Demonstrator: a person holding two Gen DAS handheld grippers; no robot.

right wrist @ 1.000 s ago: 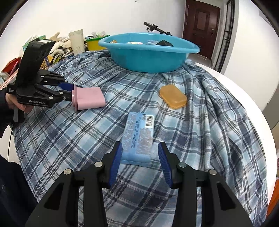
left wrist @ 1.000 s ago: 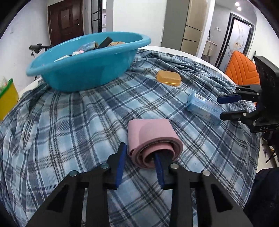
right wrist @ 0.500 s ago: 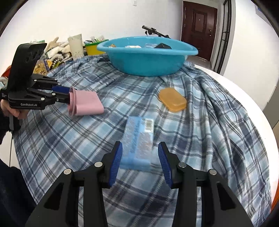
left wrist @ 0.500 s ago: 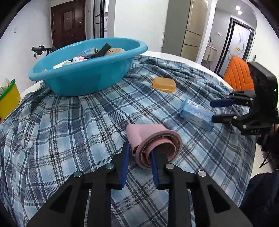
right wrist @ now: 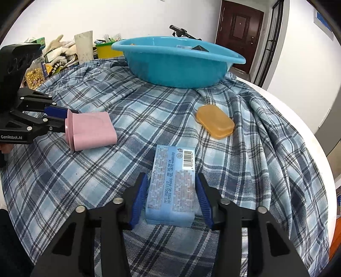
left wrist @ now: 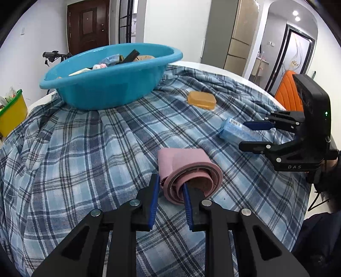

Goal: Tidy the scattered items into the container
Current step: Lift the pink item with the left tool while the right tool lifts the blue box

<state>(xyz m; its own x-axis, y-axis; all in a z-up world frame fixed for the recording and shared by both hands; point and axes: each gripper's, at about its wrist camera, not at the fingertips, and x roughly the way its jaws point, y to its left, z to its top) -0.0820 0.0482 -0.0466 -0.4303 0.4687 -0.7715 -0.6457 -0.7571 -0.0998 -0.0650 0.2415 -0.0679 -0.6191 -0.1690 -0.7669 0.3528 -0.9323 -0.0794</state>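
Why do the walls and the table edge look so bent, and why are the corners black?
Both wrist views use fisheye lenses: the door frames bow and the black corners are the lens's circular rim. In the left wrist view, ceiling lights glare at top right. In the right wrist view, the blue packet looks sharp, its barcode clear.

Left gripper [left wrist: 169, 197]: low over the surface, pointing forward, fingers [left wrist: 153, 199] drawn close on the wall of the pink roll [left wrist: 189, 168], one outside, one in its hollow.
Right gripper [right wrist: 171, 195]: low, level, fingers [right wrist: 139, 197] parted, straddling the blue packet [right wrist: 173, 185], small gaps either side.
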